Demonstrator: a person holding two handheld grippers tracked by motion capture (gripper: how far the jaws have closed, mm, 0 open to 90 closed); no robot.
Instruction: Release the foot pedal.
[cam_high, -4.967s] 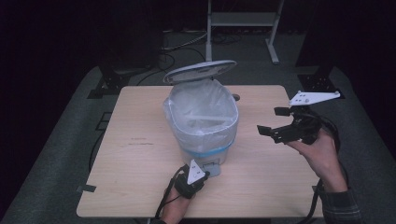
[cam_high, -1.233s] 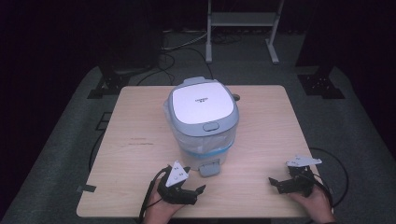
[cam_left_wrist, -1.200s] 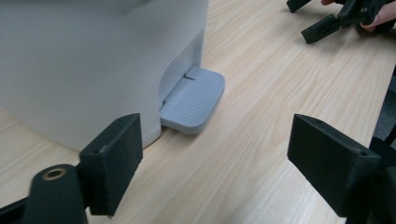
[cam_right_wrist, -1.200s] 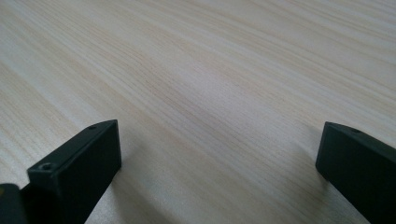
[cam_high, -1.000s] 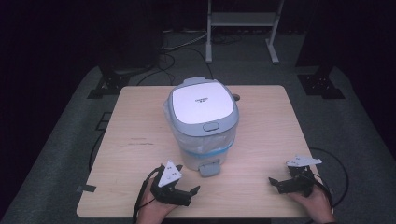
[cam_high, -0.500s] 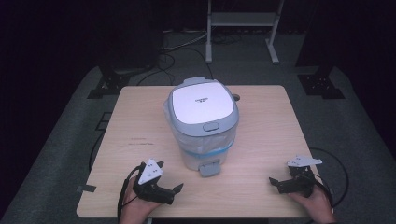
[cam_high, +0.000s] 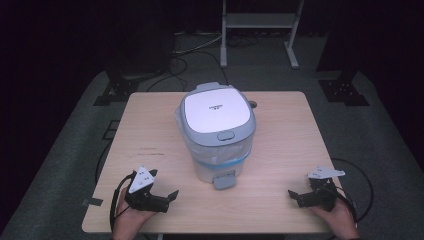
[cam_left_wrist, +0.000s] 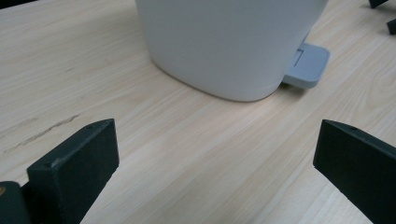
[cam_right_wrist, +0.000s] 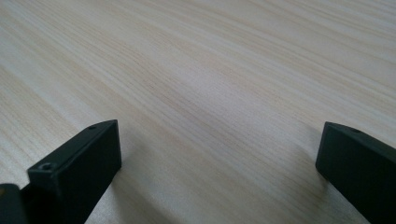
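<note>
From the high view: one pale wooden counter (cam_high: 280, 165), and on it one white and grey plastic step bin with a blue band low on its body (cam_high: 218, 131), lid down, standing at the middle, a clear liner bulging under the rim. One line of small dark writing sits on the lid (too small to read). One grey foot pedal (cam_high: 224, 180) juts from its base toward the person. Two tools: the left tool (cam_high: 169, 198) at the near left corner, well apart from the bin, jaws spread wide with nothing between them; the right tool (cam_high: 295, 196) at the near right edge, jaws wide too, empty.

Left gripper view: two black jaws far apart over bare wood, the white bin (cam_left_wrist: 233, 42) and its pedal (cam_left_wrist: 306, 65) ahead.

Right gripper view: two black jaws wide, plain counter (cam_right_wrist: 210, 84) between them.
</note>
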